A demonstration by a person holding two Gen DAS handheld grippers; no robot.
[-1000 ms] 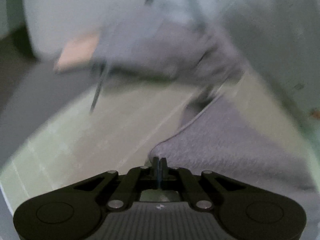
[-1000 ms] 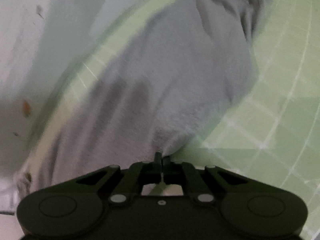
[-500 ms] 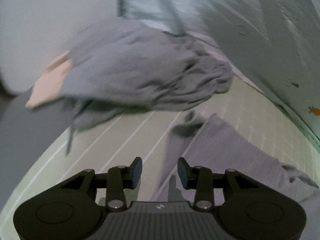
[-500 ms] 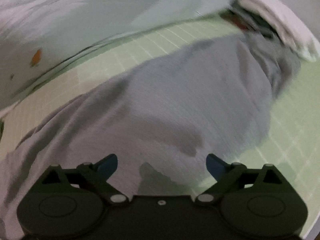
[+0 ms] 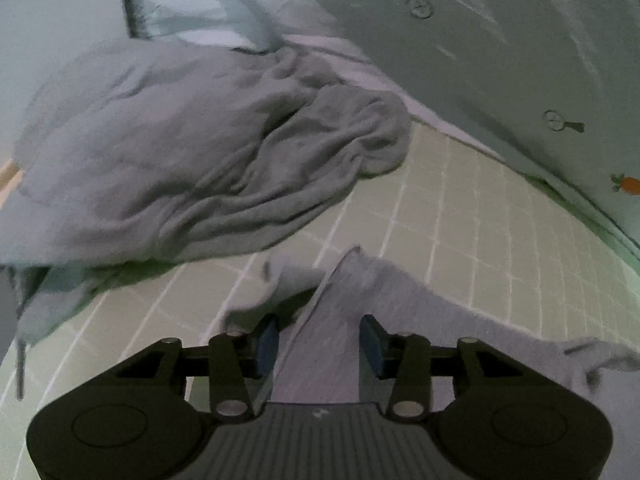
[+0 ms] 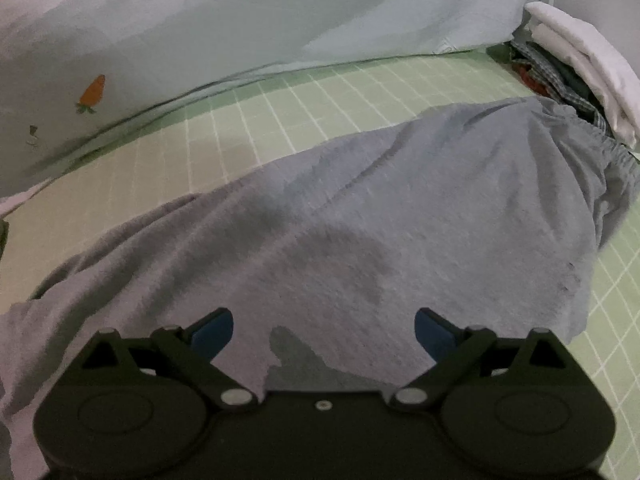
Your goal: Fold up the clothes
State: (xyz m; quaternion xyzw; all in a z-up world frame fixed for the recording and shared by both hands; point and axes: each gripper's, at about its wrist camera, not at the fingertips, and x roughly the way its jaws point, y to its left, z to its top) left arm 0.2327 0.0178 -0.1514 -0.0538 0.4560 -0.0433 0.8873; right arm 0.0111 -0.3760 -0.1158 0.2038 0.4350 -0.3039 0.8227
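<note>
On the green grid-checked bed sheet (image 6: 360, 92): flat grey knit garment (image 6: 380, 232). Right gripper (image 6: 324, 330) angled down above it, fingers wide. Left gripper (image 5: 318, 340) over its edge, fingers opening, cloth between, unpinched.

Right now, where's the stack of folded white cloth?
In the right wrist view, the folded white cloth sits at the upper right, on a plaid garment, just beyond the far end of the grey garment.

Green grid sheet (image 6: 360, 92); carrot-print pillow (image 6: 200, 32).
</note>
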